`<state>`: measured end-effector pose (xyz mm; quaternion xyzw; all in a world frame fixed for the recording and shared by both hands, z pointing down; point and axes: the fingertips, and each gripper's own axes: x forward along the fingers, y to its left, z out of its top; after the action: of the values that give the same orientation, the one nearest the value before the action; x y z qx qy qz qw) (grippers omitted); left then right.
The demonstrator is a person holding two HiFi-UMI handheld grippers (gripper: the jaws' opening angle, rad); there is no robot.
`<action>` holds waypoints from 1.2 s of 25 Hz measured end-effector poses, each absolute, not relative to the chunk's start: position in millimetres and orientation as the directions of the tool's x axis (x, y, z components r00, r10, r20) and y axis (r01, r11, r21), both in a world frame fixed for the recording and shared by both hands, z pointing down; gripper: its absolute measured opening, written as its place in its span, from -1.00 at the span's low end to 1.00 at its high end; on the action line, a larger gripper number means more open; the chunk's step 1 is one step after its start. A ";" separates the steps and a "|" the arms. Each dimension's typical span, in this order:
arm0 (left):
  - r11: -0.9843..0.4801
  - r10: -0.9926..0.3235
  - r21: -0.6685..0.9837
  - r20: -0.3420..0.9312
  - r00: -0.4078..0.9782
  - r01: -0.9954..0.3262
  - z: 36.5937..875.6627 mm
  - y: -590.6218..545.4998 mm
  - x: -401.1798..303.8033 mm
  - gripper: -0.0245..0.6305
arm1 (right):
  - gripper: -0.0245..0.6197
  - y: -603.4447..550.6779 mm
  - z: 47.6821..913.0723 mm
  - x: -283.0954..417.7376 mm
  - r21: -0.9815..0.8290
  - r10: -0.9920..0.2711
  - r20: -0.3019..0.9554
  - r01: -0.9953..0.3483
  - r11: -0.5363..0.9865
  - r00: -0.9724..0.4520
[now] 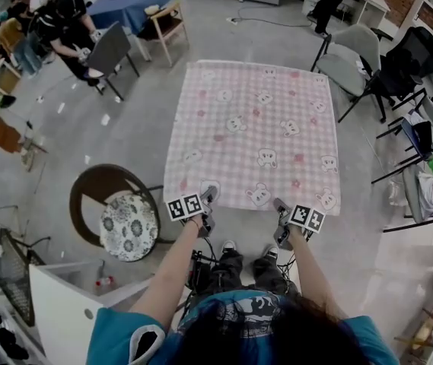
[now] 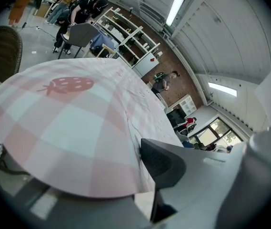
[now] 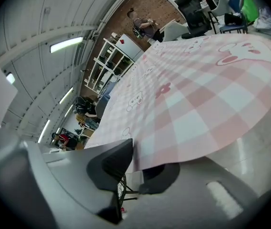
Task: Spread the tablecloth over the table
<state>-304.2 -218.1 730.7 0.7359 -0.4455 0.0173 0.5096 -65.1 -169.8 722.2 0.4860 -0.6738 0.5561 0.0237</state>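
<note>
A pink checked tablecloth printed with bunnies lies spread flat over the table, and its near edge hangs toward me. My left gripper holds that near edge left of the middle. In the left gripper view the cloth runs in between the jaws of the left gripper. My right gripper holds the same edge further right. In the right gripper view the cloth passes between the dark pads of the right gripper. The table is hidden under the cloth.
A round wicker chair with a floral cushion stands close at the left. Grey chairs and black chairs stand at the right of the table. A white cabinet is at the lower left. People sit at the far left.
</note>
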 end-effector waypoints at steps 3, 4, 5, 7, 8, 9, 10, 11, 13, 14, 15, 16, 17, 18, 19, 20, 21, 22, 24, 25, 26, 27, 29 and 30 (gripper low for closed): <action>-0.068 -0.622 0.709 0.520 0.585 -0.702 741.2 -218.8 -305.4 -0.74 | -0.81 -171.2 730.0 -66.3 -0.704 -0.624 0.599 -0.701 -0.113 -0.501; -0.060 -0.620 0.709 0.525 0.583 -0.702 744.2 -219.2 -305.7 -0.74 | -0.81 -171.2 732.7 -66.2 -0.701 -0.621 0.606 -0.703 -0.122 -0.497; -0.054 -0.617 0.711 0.528 0.583 -0.701 747.1 -219.5 -305.8 -0.74 | -0.81 -170.9 735.3 -66.0 -0.700 -0.618 0.611 -0.702 -0.130 -0.495; -0.053 -0.611 0.712 0.531 0.587 -0.700 750.7 -220.3 -305.5 -0.74 | -0.80 -170.0 738.7 -66.0 -0.701 -0.618 0.615 -0.698 -0.144 -0.490; -0.061 -0.607 0.709 0.532 0.590 -0.703 750.8 -221.4 -305.4 -0.77 | -0.80 -169.7 739.3 -66.4 -0.701 -0.619 0.616 -0.697 -0.148 -0.488; -0.072 -0.602 0.703 0.534 0.593 -0.707 750.1 -223.1 -305.6 -0.77 | -0.80 -169.9 739.4 -67.3 -0.701 -0.620 0.616 -0.697 -0.152 -0.485; -0.083 -0.597 0.697 0.537 0.595 -0.712 749.0 -225.2 -306.2 -0.77 | -0.80 -170.5 739.4 -68.4 -0.701 -0.622 0.616 -0.696 -0.154 -0.482; -0.088 -0.593 0.693 0.541 0.597 -0.716 748.2 -227.4 -307.1 -0.77 | -0.80 -171.4 739.6 -69.4 -0.700 -0.624 0.617 -0.696 -0.158 -0.479; -0.085 -0.586 0.690 0.549 0.596 -0.719 747.1 -230.3 -308.1 -0.76 | -0.79 -172.4 740.9 -70.4 -0.696 -0.626 0.623 -0.698 -0.169 -0.469; -0.082 -0.586 0.691 0.549 0.596 -0.718 747.0 -230.6 -308.1 -0.76 | -0.78 -172.2 741.9 -70.4 -0.693 -0.629 0.625 -0.699 -0.175 -0.462; -0.082 -0.587 0.694 0.546 0.598 -0.715 747.0 -230.4 -308.1 -0.76 | -0.77 -171.6 743.1 -70.1 -0.692 -0.634 0.625 -0.699 -0.179 -0.456; -0.086 -0.589 0.701 0.538 0.603 -0.708 746.9 -229.9 -308.2 -0.75 | -0.75 -170.9 744.1 -69.5 -0.693 -0.642 0.621 -0.698 -0.180 -0.450; -0.094 -0.590 0.709 0.526 0.613 -0.699 746.2 -229.1 -308.7 -0.73 | -0.70 -170.1 744.3 -68.7 -0.696 -0.651 0.613 -0.695 -0.178 -0.447; -0.106 -0.589 0.716 0.514 0.624 -0.690 744.8 -228.1 -309.4 -0.69 | -0.65 -169.1 743.6 -67.9 -0.702 -0.660 0.604 -0.691 -0.174 -0.447; -0.122 -0.586 0.720 0.504 0.635 -0.683 743.1 -226.8 -310.3 -0.61 | -0.59 -167.8 742.2 -67.3 -0.708 -0.667 0.594 -0.686 -0.168 -0.450; -0.136 -0.581 0.721 0.497 0.644 -0.679 741.7 -224.9 -311.3 -0.51 | -0.53 -166.0 740.4 -66.9 -0.715 -0.673 0.585 -0.680 -0.163 -0.453; -0.145 -0.576 0.720 0.496 0.650 -0.679 741.1 -222.0 -312.3 -0.43 | -0.46 -163.7 738.7 -66.9 -0.720 -0.676 0.578 -0.676 -0.158 -0.457; -0.150 -0.572 0.718 0.497 0.652 -0.679 741.4 -218.3 -313.3 -0.38 | -0.44 -161.0 737.5 -66.9 -0.723 -0.677 0.574 -0.674 -0.154 -0.461; -0.153 -0.567 0.719 0.497 0.656 -0.677 742.4 -209.9 -314.4 -0.38 | -0.40 -155.6 735.3 -66.8 -0.723 -0.676 0.571 -0.675 -0.146 -0.466; -0.155 -0.566 0.723 0.494 0.660 -0.674 742.1 -206.2 -313.9 -0.39 | -0.40 -152.8 733.8 -65.9 -0.720 -0.675 0.573 -0.679 -0.143 -0.466; -0.158 -0.563 0.725 0.491 0.665 -0.670 741.3 -202.7 -312.7 -0.40 | -0.40 -149.6 731.7 -64.3 -0.717 -0.676 0.574 -0.682 -0.142 -0.463; -0.165 -0.555 0.725 0.492 0.670 -0.669 740.3 -199.0 -310.7 -0.40 | -0.40 -145.9 729.1 -62.4 -0.715 -0.679 0.574 -0.684 -0.142 -0.459; -0.198 -0.528 0.704 0.510 0.679 -0.682 739.3 -190.5 -307.0 -0.36 | -0.40 -137.5 723.2 -59.4 -0.720 -0.692 0.565 -0.678 -0.147 -0.449; -0.221 -0.512 0.687 0.522 0.682 -0.692 739.1 -186.2 -305.8 -0.33 | -0.40 -133.4 720.1 -58.7 -0.726 -0.703 0.555 -0.671 -0.149 -0.445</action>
<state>-305.8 -186.2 739.1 0.7758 -0.3880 0.0920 0.4890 -58.7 -133.4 720.1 0.5266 -0.6521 0.5452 -0.0144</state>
